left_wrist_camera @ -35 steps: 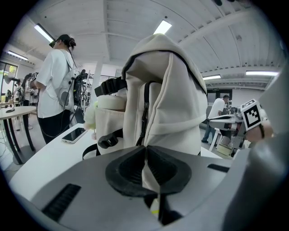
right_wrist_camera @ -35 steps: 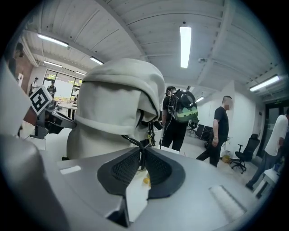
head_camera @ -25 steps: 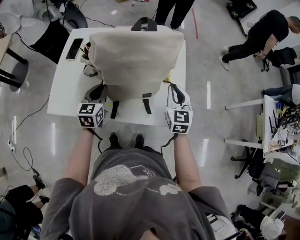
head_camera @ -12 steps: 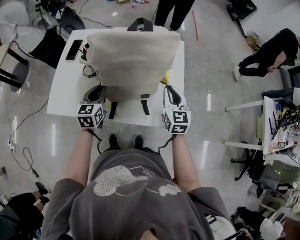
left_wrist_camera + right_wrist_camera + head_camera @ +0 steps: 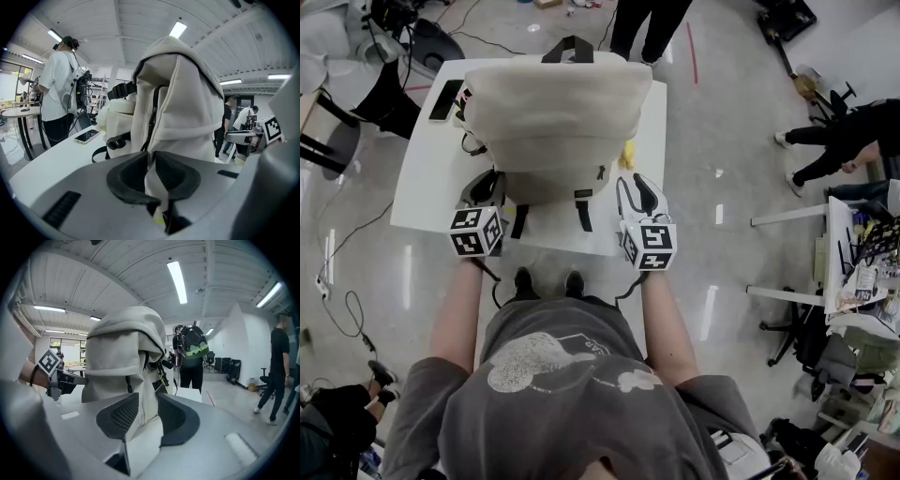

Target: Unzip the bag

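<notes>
Cream fabric backpack (image 5: 553, 122) upright on white table (image 5: 422, 178), a gripper at each near corner.
Head view: left gripper (image 5: 487, 190) at backpack's 7 o'clock, right gripper (image 5: 635, 194) at 5 o'clock. Left gripper view: jaws opening, narrow, pads pinching a fold of backpack cloth. Right gripper view: jaws opening, wide apart, backpack's corner cloth loose between them.

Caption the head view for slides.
Left gripper and right gripper opening their fingers around a cream backpack's lower fabric on a table.
</notes>
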### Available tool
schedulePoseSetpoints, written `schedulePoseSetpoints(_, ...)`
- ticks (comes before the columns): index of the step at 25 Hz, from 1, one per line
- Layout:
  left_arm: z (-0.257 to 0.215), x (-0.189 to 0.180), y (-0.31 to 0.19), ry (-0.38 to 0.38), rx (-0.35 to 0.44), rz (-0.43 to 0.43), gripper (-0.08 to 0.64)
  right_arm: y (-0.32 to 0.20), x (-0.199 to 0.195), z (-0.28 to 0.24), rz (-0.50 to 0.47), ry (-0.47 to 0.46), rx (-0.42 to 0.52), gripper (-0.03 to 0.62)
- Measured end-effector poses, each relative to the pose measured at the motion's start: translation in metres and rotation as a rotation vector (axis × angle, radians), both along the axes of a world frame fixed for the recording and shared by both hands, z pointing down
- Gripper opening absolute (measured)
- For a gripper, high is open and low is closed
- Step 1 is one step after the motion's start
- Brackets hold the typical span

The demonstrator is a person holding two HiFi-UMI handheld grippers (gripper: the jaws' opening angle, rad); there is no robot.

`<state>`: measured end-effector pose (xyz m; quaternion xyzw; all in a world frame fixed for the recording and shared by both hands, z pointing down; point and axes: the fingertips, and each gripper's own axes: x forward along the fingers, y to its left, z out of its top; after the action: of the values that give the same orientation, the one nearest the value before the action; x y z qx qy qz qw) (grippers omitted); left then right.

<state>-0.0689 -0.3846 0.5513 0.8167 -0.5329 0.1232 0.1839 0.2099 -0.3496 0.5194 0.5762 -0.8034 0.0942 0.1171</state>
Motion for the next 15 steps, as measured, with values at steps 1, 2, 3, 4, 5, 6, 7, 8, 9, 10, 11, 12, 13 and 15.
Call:
schedulePoseSetpoints(1,0.000,0.000,0.000,0.000,0.004,-0.012,0.062,0.000,0.001,-0.002,-0.005,-0.003,0.006,0.129)
schedulePoseSetpoints(2,-0.001,0.000,0.001,-0.001,0.010,-0.024,0.081,0.000,0.003,-0.003,-0.010,-0.009,0.011,0.129)
schedulePoseSetpoints(3,-0.002,0.000,0.002,-0.002,0.019,-0.036,0.124,0.000,0.004,-0.003,-0.016,-0.016,0.014,0.129)
schedulePoseSetpoints(4,-0.004,0.000,0.002,-0.007,0.028,-0.046,0.163,-0.001,0.005,-0.003,-0.022,-0.025,0.014,0.128)
schedulePoseSetpoints(5,-0.006,0.001,0.004,-0.016,0.036,-0.054,0.184,-0.002,0.005,-0.002,-0.029,-0.033,0.011,0.128)
schedulePoseSetpoints(6,-0.008,0.002,0.005,-0.030,0.045,-0.062,0.193,-0.002,0.004,-0.001,-0.038,-0.039,0.008,0.127)
schedulePoseSetpoints(7,-0.010,0.003,0.008,-0.042,0.053,-0.071,0.202,-0.002,0.003,0.000,-0.049,-0.045,0.005,0.127)
schedulePoseSetpoints(8,-0.012,0.003,0.011,-0.051,0.059,-0.082,0.202,-0.001,0.001,0.001,-0.063,-0.049,0.003,0.127)
schedulePoseSetpoints(9,-0.015,0.003,0.015,-0.054,0.065,-0.095,0.202,-0.001,-0.002,0.001,-0.079,-0.052,0.004,0.127)
schedulePoseSetpoints(10,-0.018,0.003,0.019,-0.054,0.073,-0.108,0.202,-0.001,-0.004,0.000,-0.094,-0.055,0.006,0.124)
schedulePoseSetpoints(11,-0.022,0.004,0.022,-0.052,0.083,-0.119,0.200,0.000,-0.005,-0.001,-0.106,-0.055,0.010,0.121)
schedulePoseSetpoints(12,-0.027,0.006,0.025,-0.050,0.094,-0.124,0.192,0.000,-0.005,-0.003,-0.114,-0.056,0.014,0.117)
schedulePoseSetpoints(13,-0.032,0.009,0.029,-0.048,0.104,-0.122,0.182,0.001,-0.005,-0.005,-0.116,-0.059,0.017,0.110)
schedulePoseSetpoints(15,-0.040,0.015,0.037,-0.043,0.126,-0.109,0.160,0.005,-0.004,-0.008,-0.115,-0.068,0.022,0.093)
